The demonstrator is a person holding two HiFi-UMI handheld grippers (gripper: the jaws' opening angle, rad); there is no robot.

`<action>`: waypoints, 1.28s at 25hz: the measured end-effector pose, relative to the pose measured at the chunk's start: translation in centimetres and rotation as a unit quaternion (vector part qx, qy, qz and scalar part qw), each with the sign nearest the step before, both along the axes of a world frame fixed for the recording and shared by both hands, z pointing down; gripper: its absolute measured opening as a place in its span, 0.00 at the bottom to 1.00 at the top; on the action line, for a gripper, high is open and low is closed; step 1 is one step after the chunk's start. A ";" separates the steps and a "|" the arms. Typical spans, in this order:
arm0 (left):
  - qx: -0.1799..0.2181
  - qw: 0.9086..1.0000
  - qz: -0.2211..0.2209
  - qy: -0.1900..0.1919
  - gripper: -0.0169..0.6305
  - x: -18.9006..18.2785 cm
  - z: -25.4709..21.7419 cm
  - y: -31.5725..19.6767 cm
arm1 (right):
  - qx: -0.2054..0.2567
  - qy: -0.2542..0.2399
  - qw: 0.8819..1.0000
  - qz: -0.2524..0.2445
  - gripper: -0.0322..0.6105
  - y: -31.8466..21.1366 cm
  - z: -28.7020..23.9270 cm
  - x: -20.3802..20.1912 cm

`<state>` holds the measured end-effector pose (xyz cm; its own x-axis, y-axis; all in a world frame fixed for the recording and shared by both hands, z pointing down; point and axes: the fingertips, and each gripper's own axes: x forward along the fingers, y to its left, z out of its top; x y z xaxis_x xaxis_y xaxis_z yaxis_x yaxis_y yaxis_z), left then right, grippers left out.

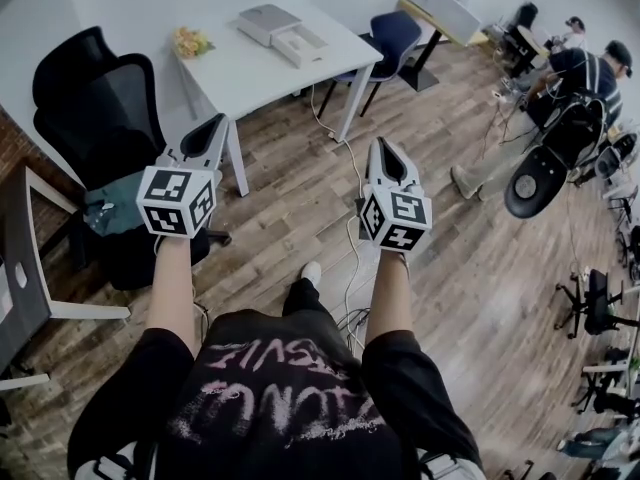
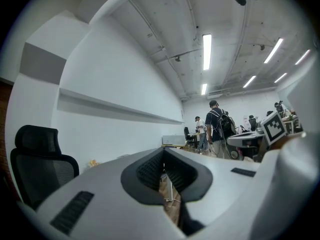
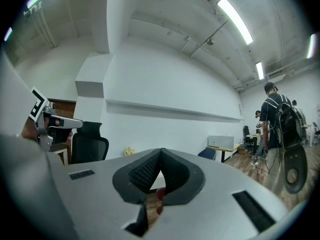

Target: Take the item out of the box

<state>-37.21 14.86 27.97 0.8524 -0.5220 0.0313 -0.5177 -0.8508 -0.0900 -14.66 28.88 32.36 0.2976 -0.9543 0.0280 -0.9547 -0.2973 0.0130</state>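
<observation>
Left tool (image 1: 219,122), right tool (image 1: 382,145) closed, empty

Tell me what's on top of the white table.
A white box, a white tray beside it, and a small yellow object. Their contents are too small to tell.

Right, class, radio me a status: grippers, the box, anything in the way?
Left gripper shut, empty. Right gripper shut, empty. Box on white table ahead, not yet touched. Black chair at left, cable on floor on the way.
</observation>
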 end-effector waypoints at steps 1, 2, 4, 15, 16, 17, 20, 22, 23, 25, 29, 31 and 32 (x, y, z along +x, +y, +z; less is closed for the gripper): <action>-0.001 1.000 0.000 0.000 0.03 0.5 0.1 -0.5 | -0.001 -0.001 1.000 -0.001 0.06 -0.6 0.1 0.4; -0.003 1.000 -0.001 -0.001 0.03 1.0 0.2 -1.0 | -0.002 -0.001 1.000 -0.002 0.06 -1.1 0.3 0.9; -0.006 1.000 -0.004 -0.002 0.03 2.0 0.5 -1.9 | -0.005 -0.002 1.000 -0.005 0.06 -2.0 0.6 1.9; -0.018 1.000 -0.021 -0.014 0.03 8.4 1.7 -8.3 | -0.014 -0.008 1.000 -0.026 0.06 -9.4 1.6 8.4; -0.018 0.999 -0.023 -0.015 0.03 9.0 1.7 -8.9 | -0.015 -0.009 0.999 -0.029 0.06 -10.1 1.6 9.0; -0.019 0.999 -0.026 -0.016 0.03 9.6 1.6 -9.5 | -0.016 -0.010 0.999 -0.031 0.06 -10.8 1.7 9.7; -0.022 0.999 -0.034 -0.019 0.03 11.3 1.9 -11.4 | -0.018 -0.010 0.999 -0.038 0.06 -12.9 1.9 11.4; -0.026 0.999 -0.039 -0.021 0.03 12.4 2.0 -12.4 | -0.020 -0.013 0.999 -0.043 0.06 -14.2 2.1 12.7; -0.027 0.999 -0.041 -0.022 0.03 13.0 2.0 -12.8 | -0.021 -0.014 0.999 -0.045 0.06 -14.6 2.1 13.4; -0.029 0.998 -0.043 -0.023 0.03 14.4 2.0 -13.5 | -0.023 -0.017 0.998 -0.048 0.06 -15.5 2.3 14.8; -0.034 0.998 -0.049 -0.021 0.03 16.7 2.2 -14.7 | -0.027 -0.021 0.998 -0.054 0.06 -16.8 3.0 17.2; -0.035 0.998 -0.053 -0.022 0.03 17.8 2.3 -15.1 | -0.026 -0.021 0.998 -0.060 0.06 -17.3 3.1 18.2; -0.035 0.998 -0.055 -0.024 0.03 18.4 2.4 -15.2 | -0.025 -0.021 0.998 -0.063 0.06 -17.5 3.0 18.7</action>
<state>-18.84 -0.39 30.40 0.7865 -0.6076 0.1108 -0.6050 -0.7940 -0.0596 4.08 11.36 35.41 0.1739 -0.9810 0.0859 -0.9843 -0.1758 -0.0155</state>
